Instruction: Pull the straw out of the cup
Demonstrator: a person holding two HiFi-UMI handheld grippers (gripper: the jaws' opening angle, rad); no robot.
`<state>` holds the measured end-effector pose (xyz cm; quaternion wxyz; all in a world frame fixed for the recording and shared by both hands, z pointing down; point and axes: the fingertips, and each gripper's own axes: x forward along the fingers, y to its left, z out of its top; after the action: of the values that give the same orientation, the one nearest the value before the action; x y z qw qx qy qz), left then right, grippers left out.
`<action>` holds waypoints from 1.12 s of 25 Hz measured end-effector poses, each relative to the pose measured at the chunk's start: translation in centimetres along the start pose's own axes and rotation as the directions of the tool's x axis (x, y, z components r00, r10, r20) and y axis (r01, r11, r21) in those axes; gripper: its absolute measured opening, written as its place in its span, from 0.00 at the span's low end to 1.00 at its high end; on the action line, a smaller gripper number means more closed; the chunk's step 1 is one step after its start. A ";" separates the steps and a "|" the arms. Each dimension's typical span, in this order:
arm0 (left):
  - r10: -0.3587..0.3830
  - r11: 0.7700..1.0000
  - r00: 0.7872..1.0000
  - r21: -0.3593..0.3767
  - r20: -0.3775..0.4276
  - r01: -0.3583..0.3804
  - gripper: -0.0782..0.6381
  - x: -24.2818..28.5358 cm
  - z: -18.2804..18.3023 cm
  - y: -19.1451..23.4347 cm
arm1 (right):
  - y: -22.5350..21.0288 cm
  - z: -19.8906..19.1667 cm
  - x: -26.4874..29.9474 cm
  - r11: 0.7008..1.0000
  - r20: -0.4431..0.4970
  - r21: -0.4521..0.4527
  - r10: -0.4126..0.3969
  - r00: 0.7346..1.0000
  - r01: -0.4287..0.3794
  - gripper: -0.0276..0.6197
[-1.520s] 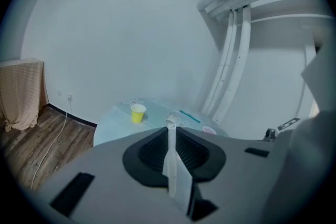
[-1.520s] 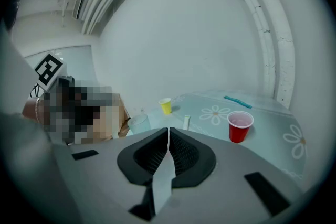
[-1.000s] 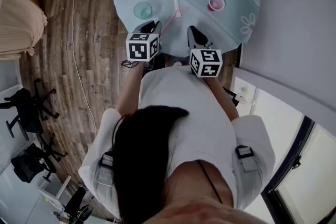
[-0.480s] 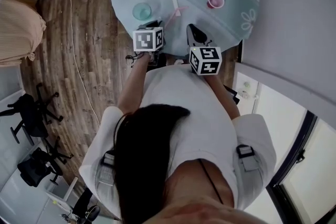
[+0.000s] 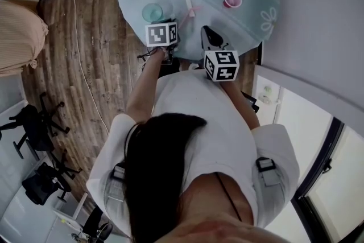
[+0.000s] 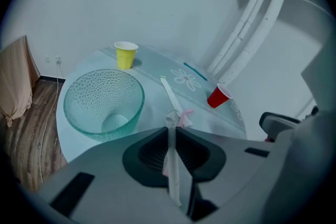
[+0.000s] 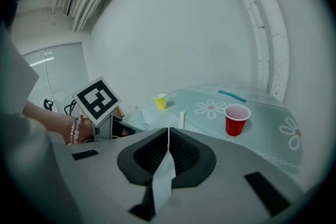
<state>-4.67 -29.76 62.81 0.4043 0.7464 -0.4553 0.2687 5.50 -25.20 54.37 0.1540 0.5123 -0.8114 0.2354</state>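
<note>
Left gripper [image 6: 171, 131] is pinching a straw [image 6: 172, 157] in its narrow jaws, which are closing on it from both sides. The straw is running back between the pads as a white, paper-sleeved length, and its crumpled pink end is sticking out just past the jaw tips over the table [image 6: 155, 73]. I cannot tell whether that end is touching the cloth.

Just ahead of this gripper and to its left, a glass cup [image 6: 103, 102] is standing upright, with the straw outside it and beside its rim. Further ahead on that side a yellow cup [image 6: 125, 54] is standing, and ahead to the right a red cup [image 6: 219, 96]. Between them a flat white wrapper [image 6: 169, 93] is lying straight out from the jaws, with a teal straw [image 6: 194, 71] beyond it.

To the right and a little behind, the right gripper [image 7: 167, 131] is keeping its jaws together on a paper strip [image 7: 164, 178] that is hanging back from them. A hand [image 7: 79, 131] wearing a bracelet is gripping the left tool off to its left.
</note>
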 end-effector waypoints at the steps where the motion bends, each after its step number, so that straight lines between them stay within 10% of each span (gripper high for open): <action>1: 0.001 1.000 1.000 0.004 0.000 -0.001 0.18 0.2 0.1 0.0 | 0.0 -0.1 0.0 1.000 -0.003 0.000 0.000 1.000 0.000 0.09; 28: -0.029 0.999 0.998 -0.010 0.062 0.030 0.33 0.5 0.8 -1.3 | -0.3 0.3 0.5 1.000 0.002 -0.020 0.015 1.000 -0.015 0.09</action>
<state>-3.23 -30.35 62.34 0.3980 0.7588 -0.4580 0.2368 5.54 -25.89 54.41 0.1565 0.5048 -0.8177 0.2280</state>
